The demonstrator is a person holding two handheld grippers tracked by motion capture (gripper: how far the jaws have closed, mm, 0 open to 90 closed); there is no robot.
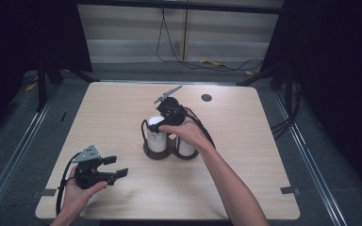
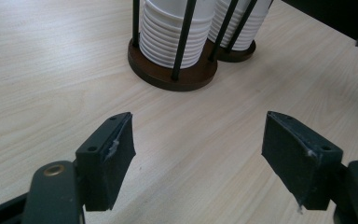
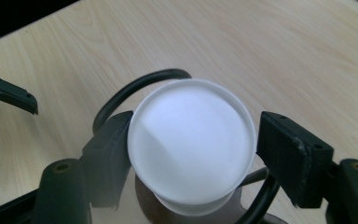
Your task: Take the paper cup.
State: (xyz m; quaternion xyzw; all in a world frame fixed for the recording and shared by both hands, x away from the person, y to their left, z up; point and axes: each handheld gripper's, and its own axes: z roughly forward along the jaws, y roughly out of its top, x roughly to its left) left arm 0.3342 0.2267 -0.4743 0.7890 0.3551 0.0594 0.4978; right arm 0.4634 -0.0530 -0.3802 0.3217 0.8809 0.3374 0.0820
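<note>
Two stacks of white paper cups stand upside down in a dark wooden holder (image 1: 156, 154) with black rods, mid-table. My right gripper (image 1: 159, 123) hovers over the left stack (image 1: 156, 140), open, one jaw on each side of the top cup (image 3: 191, 144); the left jaw looks to touch its rim, the right jaw sits just off it. The right stack (image 1: 186, 147) is partly hidden by the hand. My left gripper (image 1: 117, 166) rests open near the front left, holding nothing. From the left gripper (image 2: 198, 158), the holder base (image 2: 168, 77) and both stacks (image 2: 172, 32) lie ahead.
A pale wood table (image 1: 245, 141) carries a black round grommet (image 1: 206, 97) at the back. Grey tape tabs mark the front edge (image 1: 290, 190). Cables lie on the floor behind the table (image 1: 217, 63). One jaw of the left gripper shows far off (image 3: 9, 93).
</note>
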